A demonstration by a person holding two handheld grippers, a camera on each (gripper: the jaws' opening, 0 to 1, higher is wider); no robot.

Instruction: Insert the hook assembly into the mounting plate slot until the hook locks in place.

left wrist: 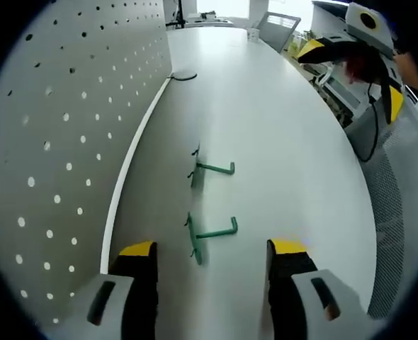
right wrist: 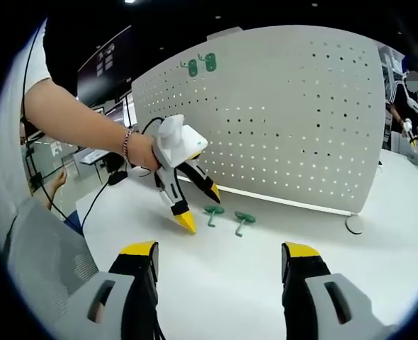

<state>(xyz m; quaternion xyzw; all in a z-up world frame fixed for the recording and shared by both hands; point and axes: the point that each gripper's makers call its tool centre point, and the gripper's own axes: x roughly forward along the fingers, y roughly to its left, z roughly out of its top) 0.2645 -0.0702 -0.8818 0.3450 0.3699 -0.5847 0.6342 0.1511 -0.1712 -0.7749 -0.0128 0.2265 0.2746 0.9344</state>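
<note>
Between the spread jaws of the left tool [left wrist: 212, 256], which is gripping nothing, two green hooks are lying on the white tabletop [left wrist: 280, 127]: the nearer hook [left wrist: 210, 236] just ahead of the tips, the farther hook [left wrist: 210, 170] beyond it. Beside them the white pegboard [left wrist: 60, 142] is standing upright. The right tool [right wrist: 219, 256] is also standing open and empty, facing the left tool, both hooks and two green hooks already hanging [right wrist: 200, 66] high on the pegboard

Your pegboard [left wrist: 60, 142] runs off the left frame edge — the two green hooks [right wrist: 200, 66] mounted at upper left in the right gripper view are too small to read.
</note>
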